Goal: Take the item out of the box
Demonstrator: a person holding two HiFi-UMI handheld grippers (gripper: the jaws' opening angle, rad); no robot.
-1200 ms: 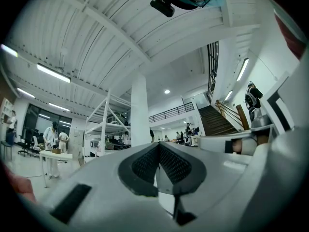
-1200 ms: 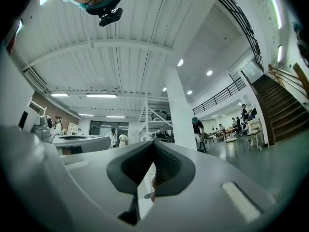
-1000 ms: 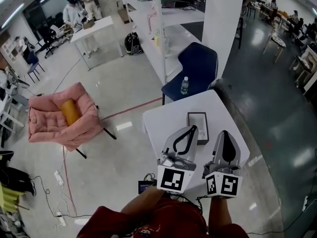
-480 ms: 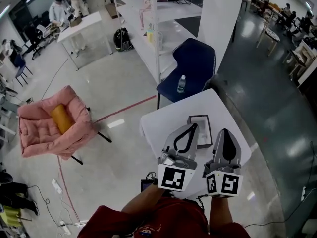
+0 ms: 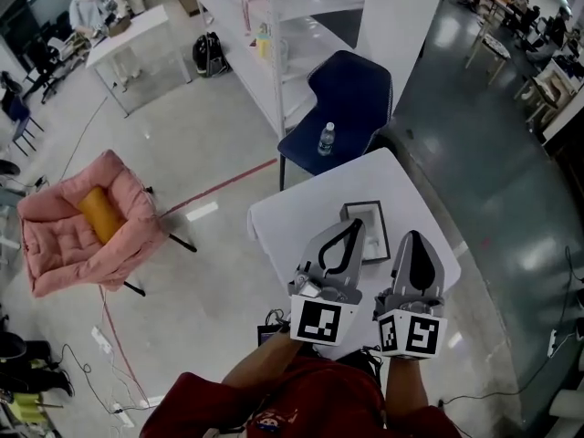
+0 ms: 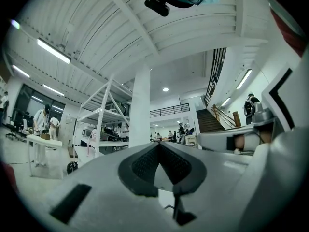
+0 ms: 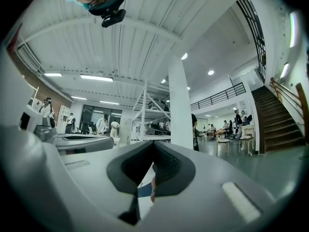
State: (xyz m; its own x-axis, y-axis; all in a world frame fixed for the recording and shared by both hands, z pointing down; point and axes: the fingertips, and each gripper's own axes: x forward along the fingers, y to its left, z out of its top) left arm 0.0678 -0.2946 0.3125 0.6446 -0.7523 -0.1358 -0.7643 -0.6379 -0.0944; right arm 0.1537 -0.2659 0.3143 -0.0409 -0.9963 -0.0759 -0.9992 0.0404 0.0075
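Note:
A flat dark-rimmed box (image 5: 372, 231) with a pale inside lies on the small white table (image 5: 292, 226) in the head view. My left gripper (image 5: 354, 227) hovers over the box's left edge, jaws shut with nothing between them. My right gripper (image 5: 412, 238) is held just right of the box, also shut and empty. In the left gripper view the left gripper (image 6: 158, 145) points out at the room and ceiling, and so does the right gripper (image 7: 153, 144) in its view. Neither gripper view shows the box.
A blue chair (image 5: 351, 94) holding a water bottle (image 5: 324, 139) stands beyond the table. A pink padded chair (image 5: 64, 235) with a yellow roll (image 5: 99, 215) sits at the left. A white shelf rack (image 5: 265, 26) and a column (image 5: 401, 26) rise behind. Cables lie on the floor.
The head camera has shifted, so the floor and pink chair slid leftward in view. Both grippers keep the same pose near the box and stay shut.

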